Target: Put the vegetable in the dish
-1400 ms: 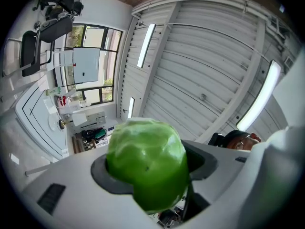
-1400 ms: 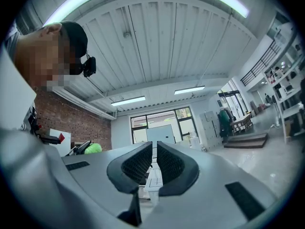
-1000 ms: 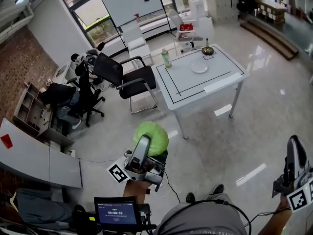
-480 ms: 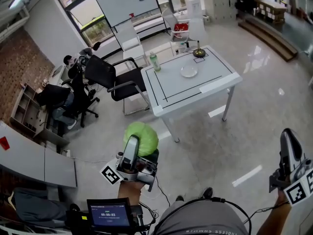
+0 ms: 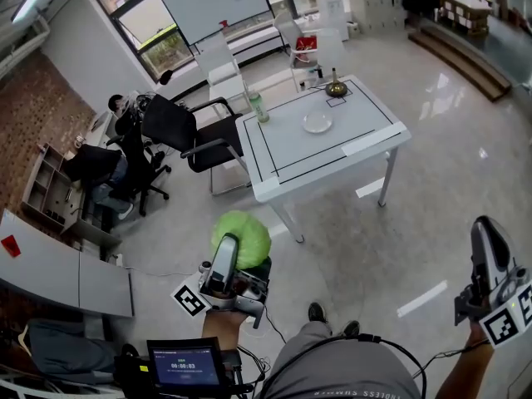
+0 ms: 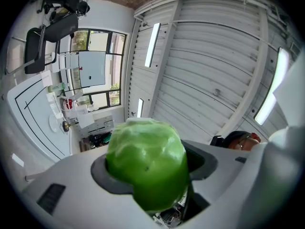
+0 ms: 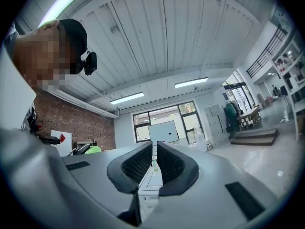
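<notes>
The left gripper (image 5: 243,260) clamps the round green leafy cabbage (image 5: 241,233) across its middle, well short of the white desk (image 5: 357,152) carrying the small white dish (image 5: 317,121). It looks bulky yet light, its leaves soft and crushable. The right gripper (image 7: 155,163) has its jaws nearly together, empty.

Well ahead of your left claw (image 5: 242,241) stands a white table (image 5: 283,160) with black lines on its top. A green bottle (image 5: 258,106) stands at the table's far left corner and a small brass stand (image 5: 335,85) at its far edge. A black office chair (image 5: 189,130) sits just left of the table, with a whiteboard (image 5: 216,5) beyond. Far left of that claw, a person (image 5: 104,163) sits at a desk. Just behind it glows a small screen (image 5: 184,362). Well ahead of your right claw (image 5: 489,238) lie wooden steps (image 5: 455,46).
</notes>
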Tool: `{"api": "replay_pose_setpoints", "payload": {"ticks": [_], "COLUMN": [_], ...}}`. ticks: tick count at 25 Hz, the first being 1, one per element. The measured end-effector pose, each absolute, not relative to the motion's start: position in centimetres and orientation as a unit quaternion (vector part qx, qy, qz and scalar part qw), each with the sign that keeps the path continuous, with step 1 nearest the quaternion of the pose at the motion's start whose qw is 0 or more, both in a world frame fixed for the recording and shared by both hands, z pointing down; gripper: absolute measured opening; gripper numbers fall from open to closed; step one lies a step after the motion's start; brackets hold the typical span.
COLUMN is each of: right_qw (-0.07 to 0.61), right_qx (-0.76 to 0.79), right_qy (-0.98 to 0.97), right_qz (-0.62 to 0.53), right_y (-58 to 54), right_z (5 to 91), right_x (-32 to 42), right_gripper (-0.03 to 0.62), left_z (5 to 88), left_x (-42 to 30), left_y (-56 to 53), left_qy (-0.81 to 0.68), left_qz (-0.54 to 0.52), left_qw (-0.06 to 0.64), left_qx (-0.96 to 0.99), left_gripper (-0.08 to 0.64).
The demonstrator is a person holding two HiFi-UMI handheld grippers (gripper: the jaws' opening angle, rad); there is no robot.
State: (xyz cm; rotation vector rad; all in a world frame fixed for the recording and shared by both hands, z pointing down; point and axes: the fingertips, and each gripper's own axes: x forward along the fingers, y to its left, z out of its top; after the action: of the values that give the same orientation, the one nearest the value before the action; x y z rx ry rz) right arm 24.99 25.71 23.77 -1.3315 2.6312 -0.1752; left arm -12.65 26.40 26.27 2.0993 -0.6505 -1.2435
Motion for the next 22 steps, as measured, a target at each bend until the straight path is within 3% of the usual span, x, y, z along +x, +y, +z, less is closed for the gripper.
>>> {"api": "replay_pose_setpoints", "payload": {"ticks": [22], "right_qw": [0.089], "right_qx": [-0.492], "right_qy": [0.865], "right_qz": [-0.044], "right_y": [17.7], "right_z": [23.0], "right_x": [16.8], "right_gripper": [0.014], "left_z": [26.3], "left_x": [-19.6], "left_y": [14.2], "left_qy": [-0.191], "left_qz": [-0.458], "left_qw": [0.322], "left_qx": [0.806], "left_gripper": [0.291]}}
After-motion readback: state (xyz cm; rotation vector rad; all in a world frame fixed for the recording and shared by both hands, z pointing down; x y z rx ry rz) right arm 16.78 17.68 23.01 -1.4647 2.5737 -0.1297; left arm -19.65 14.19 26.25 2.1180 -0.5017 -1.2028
